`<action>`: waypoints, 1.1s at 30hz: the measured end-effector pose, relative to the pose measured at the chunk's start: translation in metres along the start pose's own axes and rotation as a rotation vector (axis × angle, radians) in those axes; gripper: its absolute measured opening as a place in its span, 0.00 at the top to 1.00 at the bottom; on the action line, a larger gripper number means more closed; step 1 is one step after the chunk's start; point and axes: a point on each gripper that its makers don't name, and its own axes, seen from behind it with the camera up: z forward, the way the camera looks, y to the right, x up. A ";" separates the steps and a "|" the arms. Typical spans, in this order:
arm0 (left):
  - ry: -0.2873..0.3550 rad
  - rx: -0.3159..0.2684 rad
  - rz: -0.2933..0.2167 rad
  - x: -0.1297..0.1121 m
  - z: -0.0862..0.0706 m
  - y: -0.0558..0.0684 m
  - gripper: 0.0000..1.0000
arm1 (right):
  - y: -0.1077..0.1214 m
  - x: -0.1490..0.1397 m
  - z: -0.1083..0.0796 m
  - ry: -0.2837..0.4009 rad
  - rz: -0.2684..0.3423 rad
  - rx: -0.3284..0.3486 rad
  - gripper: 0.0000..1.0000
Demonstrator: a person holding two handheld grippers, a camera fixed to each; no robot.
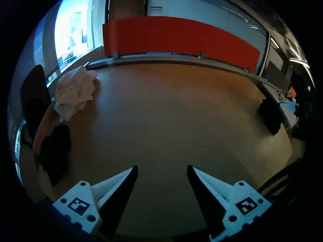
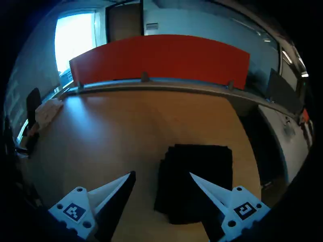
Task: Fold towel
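1. The left tool is spread wide with nothing between its fingers, hanging over bare tabletop at the bottom of the left gripper view.
2. The right tool is spread too and grips nothing. The black towel lies flat just beyond its tips, lower centre of the right gripper view and a little right of the gap.
3. The black towel looks already folded into a neat rectangle, its longer side seeming to run up the frame, away from the tool.
4. The light towel sits crumpled in the upper left of the left gripper view, at the tabletop's far left edge near the window, well apart from both tools.
5. We judge the coming move turns on that heap: it lies forward and left, and the left tool seems the nearer one. It has no clear long axis.
6. Count: two tools, two towels (one light, one black), one tabletop, and one red screen along the far edge.
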 end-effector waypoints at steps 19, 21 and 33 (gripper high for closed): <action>0.028 -0.001 0.012 0.017 0.003 -0.001 0.10 | -0.004 0.094 -0.025 0.386 0.054 -0.074 0.07; 0.035 -0.003 0.011 0.020 0.003 0.000 0.10 | -0.003 0.106 -0.031 0.440 0.051 -0.092 0.05; 0.146 -0.013 0.012 0.057 0.000 -0.004 0.10 | -0.014 0.138 -0.045 0.536 0.045 -0.123 0.01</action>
